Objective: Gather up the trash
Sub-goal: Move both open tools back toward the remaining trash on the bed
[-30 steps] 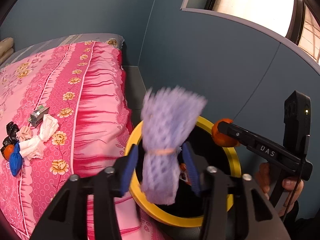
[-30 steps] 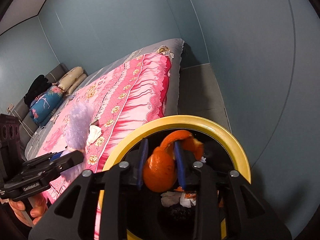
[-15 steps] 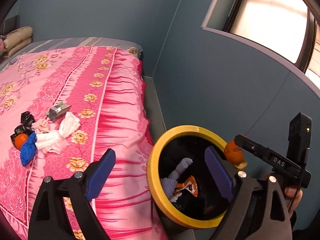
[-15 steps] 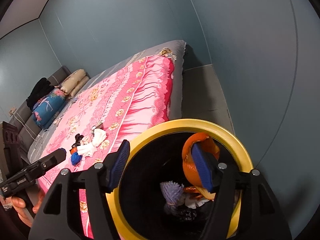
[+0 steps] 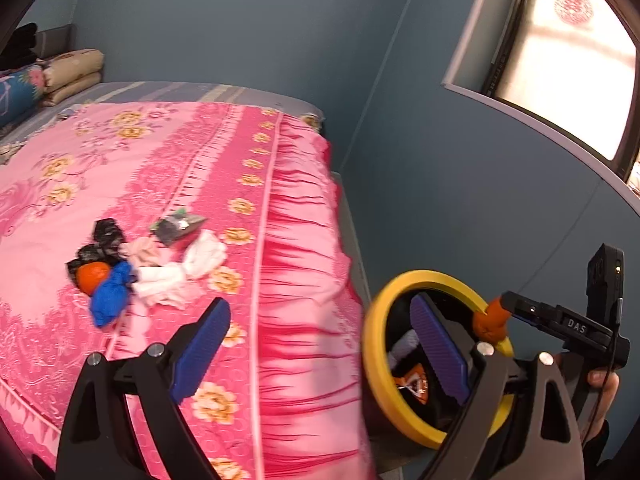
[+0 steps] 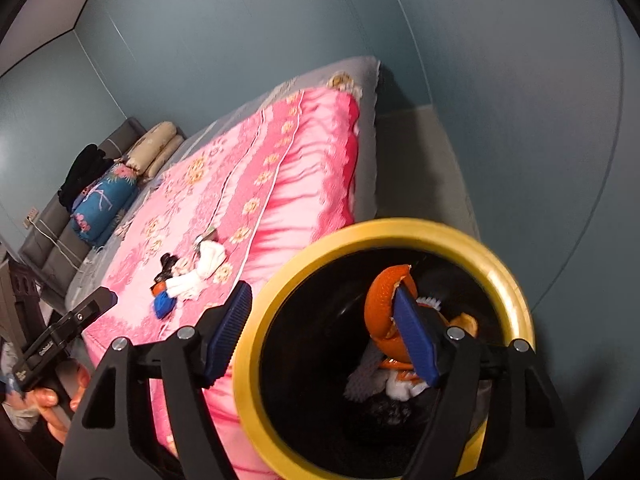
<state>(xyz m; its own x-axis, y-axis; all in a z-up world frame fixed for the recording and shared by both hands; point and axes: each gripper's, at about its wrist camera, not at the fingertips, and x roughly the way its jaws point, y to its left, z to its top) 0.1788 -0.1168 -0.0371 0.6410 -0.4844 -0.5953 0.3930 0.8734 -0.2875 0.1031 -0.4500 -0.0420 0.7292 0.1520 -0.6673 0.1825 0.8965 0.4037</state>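
A yellow-rimmed black trash bin (image 5: 374, 344) (image 6: 260, 312) stands on the floor beside the pink bed. My left gripper (image 5: 320, 350) is open and empty, over the bed edge and bin rim. My right gripper (image 6: 324, 332) is open above the bin; an orange peel (image 6: 380, 304) hangs against its right finger. The purple foam net (image 6: 362, 382) lies in the bin with other scraps. On the bed lies a pile of trash: white tissues (image 5: 176, 276), a blue wad (image 5: 110, 294), an orange piece (image 5: 91, 276), black bits (image 5: 105, 236), a grey wrapper (image 5: 178, 226).
The pink floral bedspread (image 5: 168, 168) covers the bed, with pillows (image 6: 156, 152) at its head. A blue wall (image 5: 460, 200) and a window (image 5: 568, 52) are right of the bin. A narrow strip of grey floor (image 6: 416, 168) runs between bed and wall.
My left gripper opened and dropped the purple foam net into the bin, then swung left toward the bed. My right gripper opened over the bin; the orange peel still clings to its right finger.
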